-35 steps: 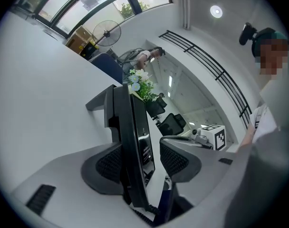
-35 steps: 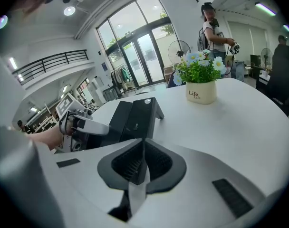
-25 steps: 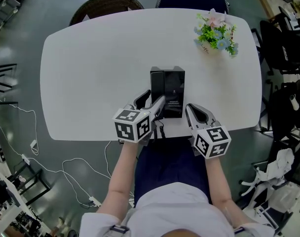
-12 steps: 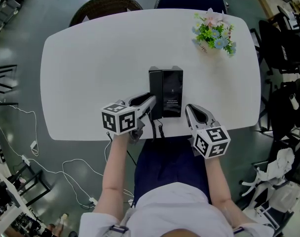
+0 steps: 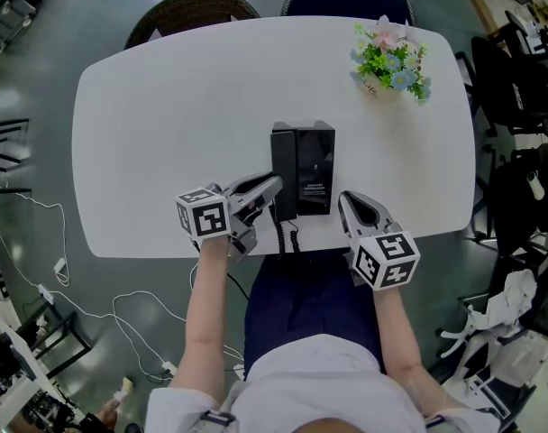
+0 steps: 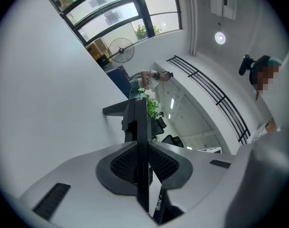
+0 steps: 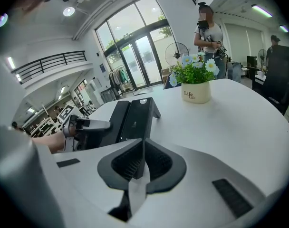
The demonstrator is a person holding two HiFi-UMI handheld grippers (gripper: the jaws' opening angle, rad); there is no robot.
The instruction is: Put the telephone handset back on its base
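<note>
**Head view:** base (image 5: 316,165) sits mid-table (image 5: 166,124), close to the near edge. The handset (image 5: 285,165) lies along the base's left side; can't tell if it's properly seated. The left gripper (image 5: 276,186) comes in from the near-left, rolled on its side, at the handset's near end. My read is that the roll lets the jaws straddle the thin body. The coiled cord (image 5: 287,235) drops over the near edge. The right gripper (image 5: 344,197) is parked just right of the base, touching nothing, likely just kept out of the way. The flower pot (image 5: 389,61) is at the far right corner, well apart.

**Left gripper view:** jaws have just been closing and are now clamped on the handset (image 6: 140,122), seen edge-on as a black slab between the pads. The tilted horizon fits the roll.

**Right gripper view:** the right gripper (image 7: 143,144) has its jaws together with nothing in them. The left gripper (image 7: 104,125) is at the handset's (image 7: 117,122) near end, with the base (image 7: 140,113) alongside.

**Surface and room:** plain, smooth white top. The floor is grey with loose cables on the left, and there are two chairs at the far edge. It's an open hall with glass doors, a balcony rail, a fan, and people standing beyond the table.
</note>
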